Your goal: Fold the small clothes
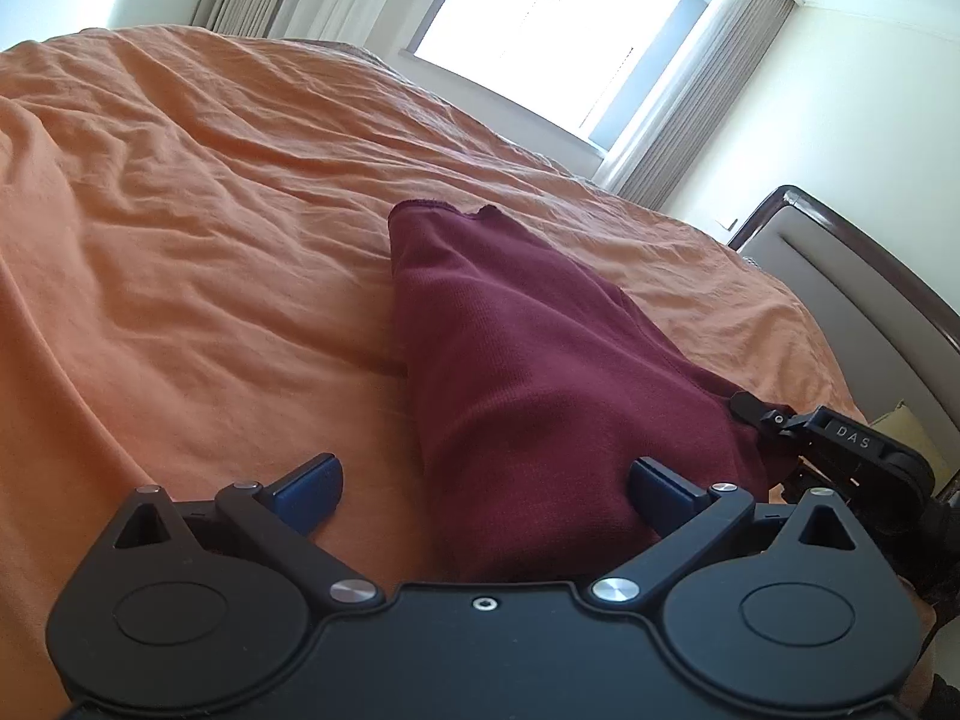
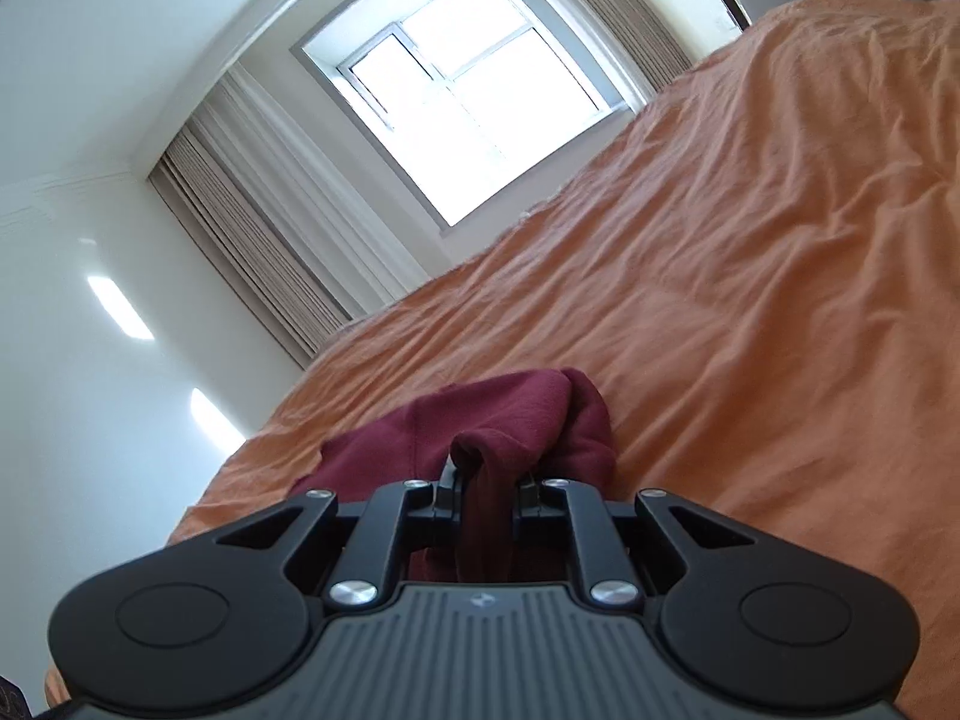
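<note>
One maroon garment (image 1: 540, 372) lies on the bed's orange sheet (image 1: 210, 252). My left jaws (image 1: 483, 489) are spread, with its near end lying between them. My right jaws (image 2: 485, 489) pinch a raised fold of that cloth. One window (image 2: 474, 96) is behind.

You are working over an orange bedspread (image 1: 180, 192), creased all over and covering the bed right to its far edge. Beyond that far edge you face a bright window (image 2: 474, 96), with pleated beige curtains (image 2: 264, 240) drawn back on both sides of it. At the bed's right-hand end, in the left wrist view, you can see a padded grey headboard (image 1: 840, 276) with a dark glossy frame. The walls (image 2: 72, 180) around you are plain white.
</note>
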A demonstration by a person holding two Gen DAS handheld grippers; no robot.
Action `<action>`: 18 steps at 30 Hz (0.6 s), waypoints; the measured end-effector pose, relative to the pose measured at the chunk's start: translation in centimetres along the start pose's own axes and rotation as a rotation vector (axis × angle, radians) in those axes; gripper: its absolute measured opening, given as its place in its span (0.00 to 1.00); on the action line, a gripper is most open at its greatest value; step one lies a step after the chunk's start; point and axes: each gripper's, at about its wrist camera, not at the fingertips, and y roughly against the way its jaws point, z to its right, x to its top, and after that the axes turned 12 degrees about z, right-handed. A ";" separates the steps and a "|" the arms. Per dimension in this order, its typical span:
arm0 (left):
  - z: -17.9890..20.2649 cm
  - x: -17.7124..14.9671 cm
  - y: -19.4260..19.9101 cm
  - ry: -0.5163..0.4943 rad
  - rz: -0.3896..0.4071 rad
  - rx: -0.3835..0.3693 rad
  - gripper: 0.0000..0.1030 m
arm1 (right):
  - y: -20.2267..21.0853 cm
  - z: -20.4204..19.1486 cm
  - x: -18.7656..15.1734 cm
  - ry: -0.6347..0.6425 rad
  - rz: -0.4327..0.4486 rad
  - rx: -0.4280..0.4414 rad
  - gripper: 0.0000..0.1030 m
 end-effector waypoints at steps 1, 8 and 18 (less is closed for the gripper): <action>0.0 -0.1 -0.1 -0.003 -0.004 0.001 0.99 | -0.1 0.3 -0.4 -0.008 -0.015 -0.005 0.15; -0.1 -0.4 0.1 -0.029 -0.014 0.002 0.99 | 1.9 0.3 -1.0 0.008 -0.012 0.008 0.48; 0.0 -0.4 0.0 -0.037 -0.014 0.013 0.99 | 7.6 -1.5 -2.4 0.279 -0.001 0.036 0.94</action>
